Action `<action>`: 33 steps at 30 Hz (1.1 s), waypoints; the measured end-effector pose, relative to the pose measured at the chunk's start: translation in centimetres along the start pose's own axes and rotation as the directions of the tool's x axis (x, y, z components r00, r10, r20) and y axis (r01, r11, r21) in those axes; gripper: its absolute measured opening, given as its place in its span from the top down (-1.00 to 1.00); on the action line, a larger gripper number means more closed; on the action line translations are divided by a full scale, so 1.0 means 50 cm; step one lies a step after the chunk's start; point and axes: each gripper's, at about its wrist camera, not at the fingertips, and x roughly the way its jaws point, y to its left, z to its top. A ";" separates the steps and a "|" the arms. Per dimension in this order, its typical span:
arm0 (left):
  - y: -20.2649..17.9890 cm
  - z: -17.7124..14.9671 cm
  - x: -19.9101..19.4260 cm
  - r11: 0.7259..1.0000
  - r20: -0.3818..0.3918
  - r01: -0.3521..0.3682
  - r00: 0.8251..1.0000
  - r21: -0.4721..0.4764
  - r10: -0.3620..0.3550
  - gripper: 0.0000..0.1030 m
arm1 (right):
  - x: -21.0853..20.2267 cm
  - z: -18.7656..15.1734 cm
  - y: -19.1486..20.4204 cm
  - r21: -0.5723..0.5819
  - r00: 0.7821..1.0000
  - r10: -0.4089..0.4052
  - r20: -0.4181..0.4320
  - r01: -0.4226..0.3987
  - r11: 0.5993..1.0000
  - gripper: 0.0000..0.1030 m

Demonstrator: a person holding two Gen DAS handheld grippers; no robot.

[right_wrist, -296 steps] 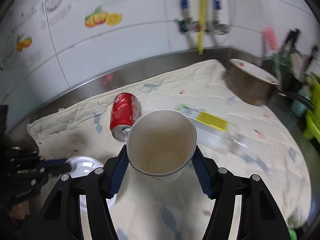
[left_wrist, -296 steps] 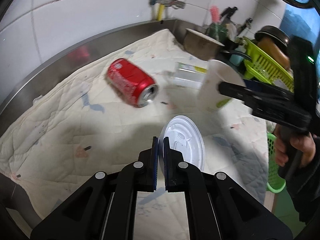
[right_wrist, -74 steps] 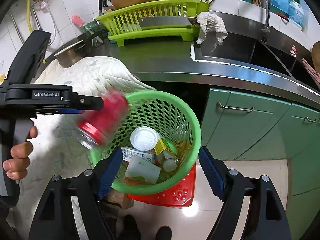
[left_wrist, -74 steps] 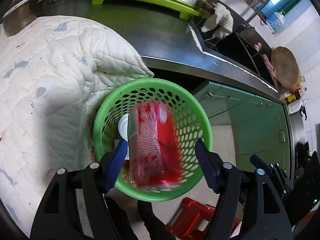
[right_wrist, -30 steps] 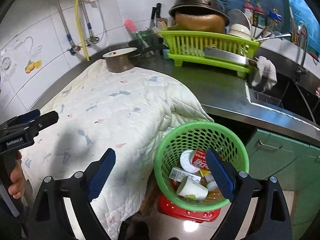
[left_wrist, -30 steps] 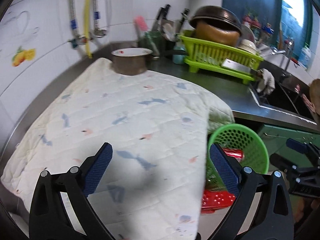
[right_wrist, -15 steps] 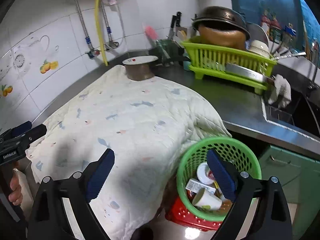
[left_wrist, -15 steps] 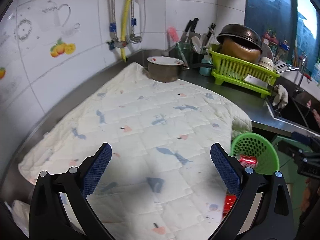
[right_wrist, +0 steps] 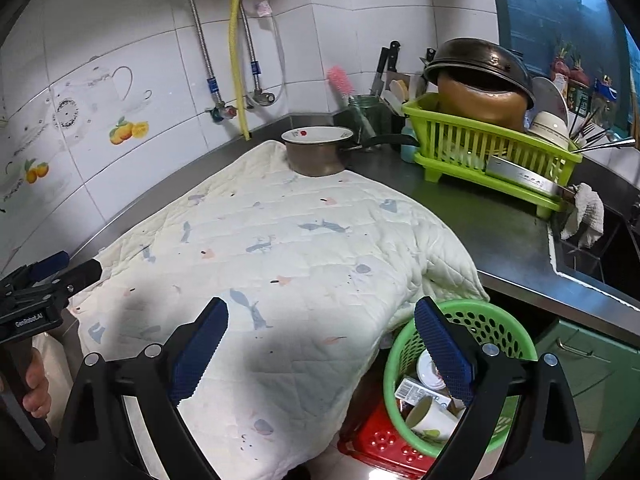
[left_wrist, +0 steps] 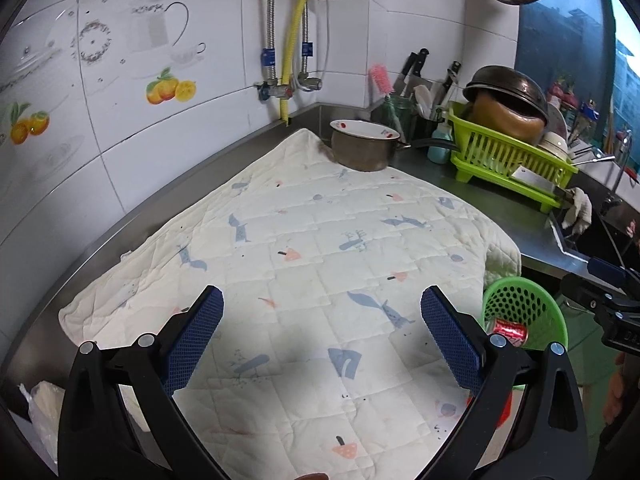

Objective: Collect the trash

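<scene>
My left gripper (left_wrist: 320, 332) is open and empty above the near part of the white quilted cloth (left_wrist: 304, 264). My right gripper (right_wrist: 320, 344) is open and empty over the cloth's (right_wrist: 272, 248) front right corner. A green perforated basket (right_wrist: 496, 320) stands beside the counter at lower right; it holds a paper cup (right_wrist: 430, 420), a white lid (right_wrist: 428, 364) and a flat carton (right_wrist: 416, 392). In the left wrist view the basket (left_wrist: 520, 300) shows a red can (left_wrist: 508, 330). No trash shows on the cloth.
A metal pot (left_wrist: 362, 146) sits at the cloth's far corner. A green dish rack (right_wrist: 492, 152) with pans and bowls stands on the steel counter, a sink (right_wrist: 600, 248) beyond it. A red stool (right_wrist: 380, 444) is under the basket. Tiled wall with pipes behind.
Both grippers have pulled back and up from the basket and swung to face the cloth. The red can, dropped earlier, lies in the basket. Both stay open.
</scene>
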 end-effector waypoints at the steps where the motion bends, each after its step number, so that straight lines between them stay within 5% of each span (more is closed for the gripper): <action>1: 0.000 -0.002 0.000 1.000 -0.002 -0.002 1.000 0.000 0.002 -0.90 | 0.000 -0.001 0.002 -0.003 1.000 0.000 0.001 0.000 1.000 -0.77; 33: 0.007 -0.001 -0.013 1.000 0.003 -0.009 1.000 0.004 0.009 -0.90 | -0.022 0.001 0.014 -0.004 1.000 0.012 0.023 -0.012 1.000 -0.79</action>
